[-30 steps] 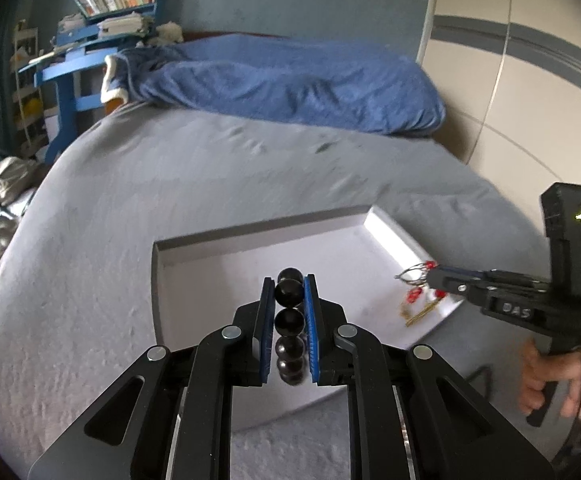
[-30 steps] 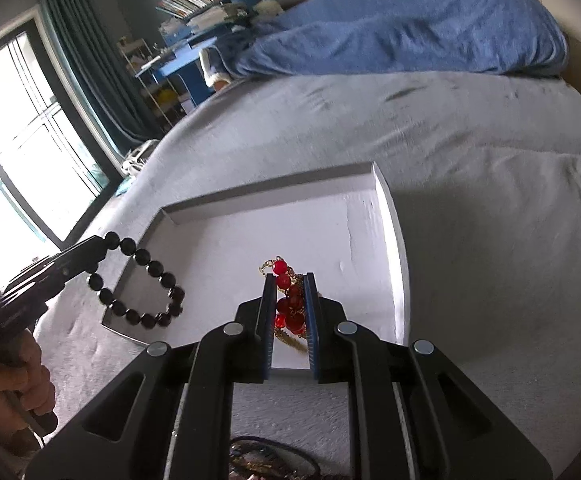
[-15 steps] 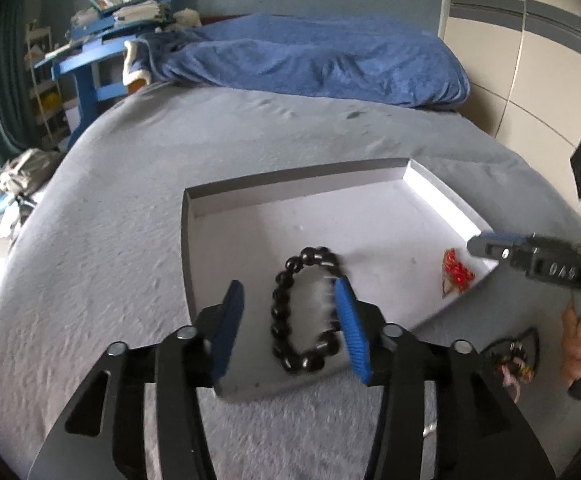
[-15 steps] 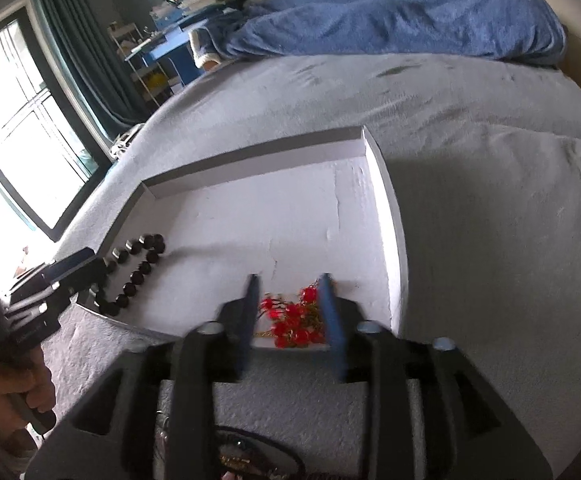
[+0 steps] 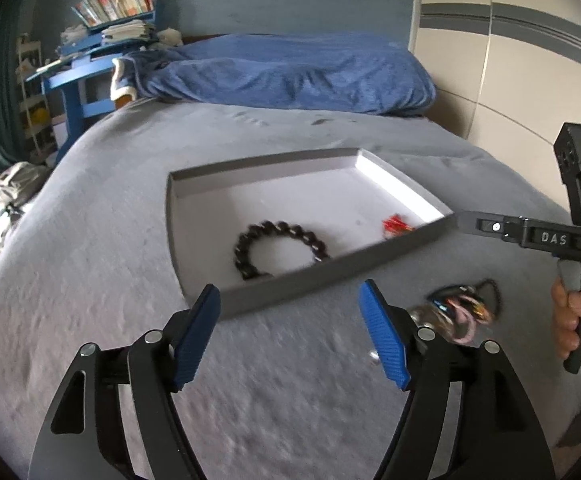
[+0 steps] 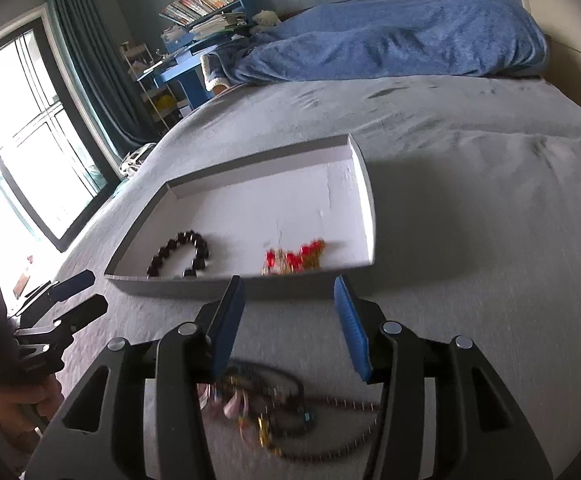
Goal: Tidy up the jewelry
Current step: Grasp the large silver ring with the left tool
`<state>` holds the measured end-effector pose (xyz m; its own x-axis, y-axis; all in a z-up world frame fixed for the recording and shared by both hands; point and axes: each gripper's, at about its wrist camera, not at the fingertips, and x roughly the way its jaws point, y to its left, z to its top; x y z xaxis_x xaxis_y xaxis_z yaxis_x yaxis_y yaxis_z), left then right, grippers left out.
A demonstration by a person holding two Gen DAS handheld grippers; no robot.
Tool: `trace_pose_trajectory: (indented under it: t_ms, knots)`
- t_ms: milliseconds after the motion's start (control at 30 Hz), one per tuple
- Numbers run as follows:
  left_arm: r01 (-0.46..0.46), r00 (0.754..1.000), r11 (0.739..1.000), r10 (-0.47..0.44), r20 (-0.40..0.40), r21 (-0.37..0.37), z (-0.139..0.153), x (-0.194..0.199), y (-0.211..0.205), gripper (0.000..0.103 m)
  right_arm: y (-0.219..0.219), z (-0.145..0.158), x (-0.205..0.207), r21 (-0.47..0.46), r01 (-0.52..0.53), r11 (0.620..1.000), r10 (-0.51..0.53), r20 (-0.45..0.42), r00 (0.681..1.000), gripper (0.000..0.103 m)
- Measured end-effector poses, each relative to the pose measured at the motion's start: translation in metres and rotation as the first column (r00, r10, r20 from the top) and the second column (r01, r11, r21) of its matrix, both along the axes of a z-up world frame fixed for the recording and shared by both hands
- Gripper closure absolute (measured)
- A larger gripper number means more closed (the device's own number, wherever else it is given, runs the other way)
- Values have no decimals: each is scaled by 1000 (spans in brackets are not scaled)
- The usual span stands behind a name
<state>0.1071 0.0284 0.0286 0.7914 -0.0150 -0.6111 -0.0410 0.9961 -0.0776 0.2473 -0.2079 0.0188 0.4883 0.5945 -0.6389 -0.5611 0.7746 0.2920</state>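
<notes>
A shallow grey tray lies on the grey bed. In it lie a black bead bracelet and a red-and-gold jewelry piece. My left gripper is open and empty, held in front of the tray's near wall. My right gripper is open and empty, just short of the tray, above a tangled pile of loose jewelry on the bed. The right gripper also shows in the left wrist view, and the left gripper in the right wrist view.
A blue blanket lies at the bed's far end. A blue desk with books stands at the back left. A window with curtains is at the left. A beaded chain trails from the pile.
Both grippers opened and released the black bracelet and the red piece into the tray, then drew back toward me, off the tray.
</notes>
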Motion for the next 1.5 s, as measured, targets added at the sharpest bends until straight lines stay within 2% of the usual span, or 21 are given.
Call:
trace_pose_trajectory:
  t_ms: [267, 500, 600, 833, 933, 1033, 1100, 1133, 1167, 1300, 1500]
  knots:
    - [78, 997, 997, -78, -21, -12, -20, -14, -27, 28, -27, -18, -29, -8, 17, 1000, -17, -3, 1000, 54]
    - [138, 990, 990, -138, -23, -16, -22, -21, -39, 27, -49, -33, -48, 6, 51, 999, -51, -16, 999, 52]
    - [195, 980, 981, -194, -36, 4, -23, -20, -52, 27, -51, -36, -54, 8, 60, 998, -59, -24, 998, 44]
    - [283, 952, 953, -265, -155, 110, -37, 0, -81, 27, -56, -42, -49, 42, 60, 997, -57, -73, 996, 44]
    - [302, 945, 944, -277, -175, 137, -41, 10, -89, 27, -60, -43, -45, 64, 67, 996, -61, -93, 994, 44]
    - [303, 944, 945, -280, -172, 123, -40, 18, -90, 31, -59, -43, -45, 61, 63, 996, -58, -94, 994, 44]
    - [300, 944, 950, -282, -173, 88, -41, 25, -89, 38, -60, -45, -46, 62, 63, 996, -56, -97, 994, 43]
    - [303, 941, 950, -287, -177, 74, -41, 26, -88, 48, -60, -44, -46, 64, 63, 996, -56, -97, 994, 43]
    - [317, 935, 947, -303, -183, 51, -43, 27, -88, 53, -60, -44, -45, 65, 63, 996, -56, -98, 994, 43]
    - [327, 936, 944, -317, -155, 37, -40, 20, -87, 56, -60, -44, -46, 65, 63, 996, -56, -99, 994, 43]
    - [296, 952, 955, -292, -95, 26, -29, -3, -75, 59, -60, -45, -46, 66, 63, 996, -57, -100, 993, 43]
